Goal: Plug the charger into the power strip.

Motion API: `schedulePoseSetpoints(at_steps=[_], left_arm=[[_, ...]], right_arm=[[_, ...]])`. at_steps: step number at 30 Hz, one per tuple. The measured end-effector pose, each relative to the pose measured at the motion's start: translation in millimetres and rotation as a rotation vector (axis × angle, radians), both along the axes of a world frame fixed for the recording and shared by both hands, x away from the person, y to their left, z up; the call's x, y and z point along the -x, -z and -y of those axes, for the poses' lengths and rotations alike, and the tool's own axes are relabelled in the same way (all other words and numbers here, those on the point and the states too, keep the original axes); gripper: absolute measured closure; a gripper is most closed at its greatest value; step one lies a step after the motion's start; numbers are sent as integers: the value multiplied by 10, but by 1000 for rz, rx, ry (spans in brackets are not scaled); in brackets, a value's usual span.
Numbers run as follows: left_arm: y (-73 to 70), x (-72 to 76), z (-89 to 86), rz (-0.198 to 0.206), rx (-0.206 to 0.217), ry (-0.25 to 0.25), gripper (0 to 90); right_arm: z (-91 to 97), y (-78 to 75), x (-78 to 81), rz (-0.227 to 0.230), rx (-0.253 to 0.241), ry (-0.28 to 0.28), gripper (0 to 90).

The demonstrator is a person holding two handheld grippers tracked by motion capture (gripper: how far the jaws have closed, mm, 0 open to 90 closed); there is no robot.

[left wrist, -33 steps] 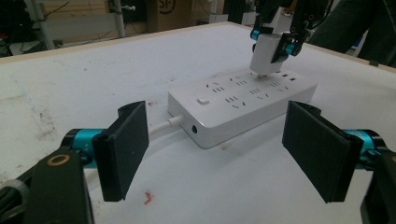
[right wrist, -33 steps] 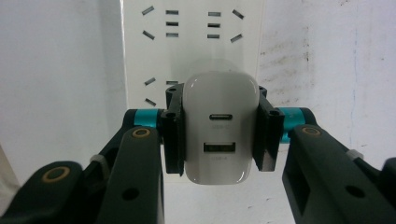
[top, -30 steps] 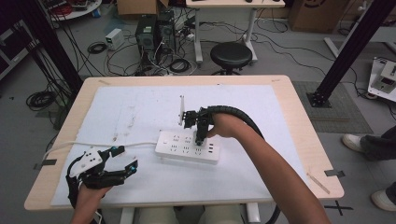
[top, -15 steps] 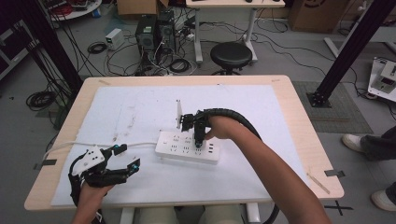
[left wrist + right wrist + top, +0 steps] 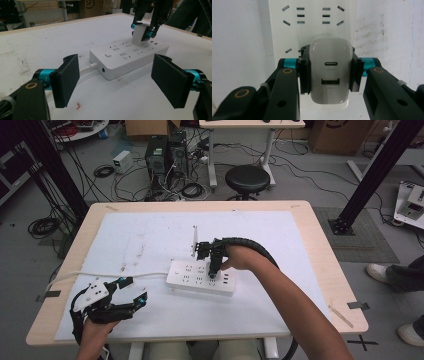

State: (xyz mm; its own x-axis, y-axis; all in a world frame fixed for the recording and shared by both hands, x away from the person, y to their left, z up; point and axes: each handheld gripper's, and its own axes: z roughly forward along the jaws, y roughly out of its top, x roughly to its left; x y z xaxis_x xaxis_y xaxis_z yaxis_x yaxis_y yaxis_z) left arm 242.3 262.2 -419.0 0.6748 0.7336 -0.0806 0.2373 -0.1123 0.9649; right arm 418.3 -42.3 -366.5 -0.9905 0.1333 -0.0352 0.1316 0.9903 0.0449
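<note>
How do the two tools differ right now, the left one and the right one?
The left tool stands open and holds nothing; the right tool is shut on a white charger. The left tool lies level near the table's front edge; the right tool points down over the power strip. Both have black jaws and teal fittings.

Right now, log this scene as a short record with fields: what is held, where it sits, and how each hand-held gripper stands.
held item: white USB charger, two ports facing the camera
holder: right hand-held gripper, shut on the charger's sides
charger position: on the white power strip; whether fully plugged in cannot be told
left hand-held gripper: open, empty, apart from the strip
strip cable: runs off toward the table's left edge
surface: white mat on the table
</note>
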Motion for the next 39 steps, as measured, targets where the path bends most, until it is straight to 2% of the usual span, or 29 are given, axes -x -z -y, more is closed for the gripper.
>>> schedulePoseSetpoints(at_steps=[3,5,6,7,8,9,10,11,17,18,20,22,25,26,29,32,35,37,39], left_arm=[[0,-15,4,1,8,1,228],[-10,-19,11,4,9,5,228],[-14,-22,12,4,5,9,228],[-16,-25,12,5,2,10,228],[-14,-29,11,5,3,11,228],[-14,-29,11,5,3,11,228],[-9,-39,8,2,4,11,228],[-8,-42,7,2,5,11,228],[-16,-60,27,7,12,16,228],[-17,-63,32,7,12,18,228],[-21,-69,42,9,15,23,228],[-27,-72,47,11,16,26,228],[-28,-86,39,9,22,24,228],[-29,-90,35,8,22,23,228],[-32,-105,25,6,20,21,228],[-31,-120,20,6,23,22,228],[-31,-133,21,4,19,22,228],[-34,-138,26,3,21,21,228],[-38,-144,26,5,22,22,228]], right_arm=[[-2,-9,5,-7,3,17,632],[14,-12,-2,-8,-8,10,629],[25,-14,-2,-13,-24,26,615],[45,-25,-12,-9,-42,36,521],[72,-49,-17,-11,-77,67,483],[72,-49,-17,-11,-77,67,483],[106,-81,-30,-20,-115,90,474],[169,-145,-44,-9,-160,118,397],[307,-244,-33,22,-195,177,236],[327,-256,-27,23,-204,181,223],[365,-275,-13,53,-228,215,222],[418,-309,4,57,-249,201,214],[483,-348,15,71,-280,225,210],[563,-380,25,75,-308,243,206],[715,-425,48,80,-350,277,196],[867,-453,85,83,-401,299,137],[1028,-475,122,115,-472,330,114],[1132,-473,143,142,-492,366,113],[1241,-471,171,151,-521,377,113]])
